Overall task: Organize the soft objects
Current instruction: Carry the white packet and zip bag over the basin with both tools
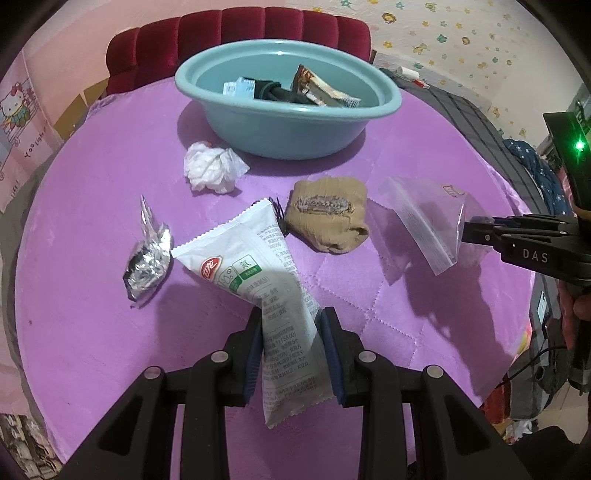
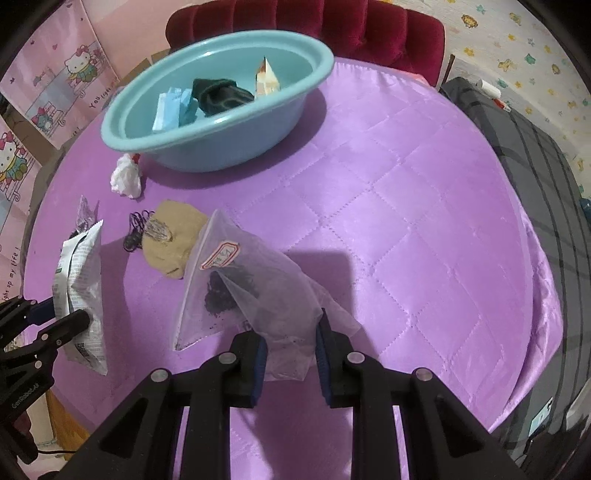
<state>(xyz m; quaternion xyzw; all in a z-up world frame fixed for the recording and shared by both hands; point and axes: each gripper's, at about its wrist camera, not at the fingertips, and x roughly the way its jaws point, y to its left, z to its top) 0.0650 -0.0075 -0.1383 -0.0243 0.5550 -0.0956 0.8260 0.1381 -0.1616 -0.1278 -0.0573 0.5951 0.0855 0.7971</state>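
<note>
- Purple quilted cloth covers the round tabletop point(image 1: 369, 314) in my left wrist view; behind it I see a dark red tufted chair point(image 1: 236, 33), pink cartoon posters at left and starred wallpaper at right.
- Counting on the cloth from here: one teal basin point(image 1: 288, 125) at the far side, one crumpled white tissue point(image 1: 212, 168), one crushed foil wrapper point(image 1: 147, 258), one tan sock point(image 1: 328, 218) and one black hair tie point(image 1: 279, 212) peeking out between packet and sock.
- Inside the basin I count three items: a light blue packet, a dark cloth and a brown snack wrapper.
- My left gripper point(image 1: 291, 350) is closed partway on the white snack packet point(image 1: 258, 280), its blue pads squeezing the lower half while the top fans out toward the foil.
- At the right edge my right gripper point(image 1: 471, 230) pinches a corner of the clear zip bag point(image 1: 424, 221), which hangs off the cloth.
- Same purple cloth in my right wrist view, with a grey plaid bed point(image 2: 535, 166) past the table's right rim.
- My right gripper point(image 2: 290, 354) is narrowed onto the clear zip bag point(image 2: 255, 284), which has one red-bordered label and a dark clump inside.
- Left of it the sock, hair tie, tissue and basin point(image 2: 207, 147) sit in one line running away from me.
</note>
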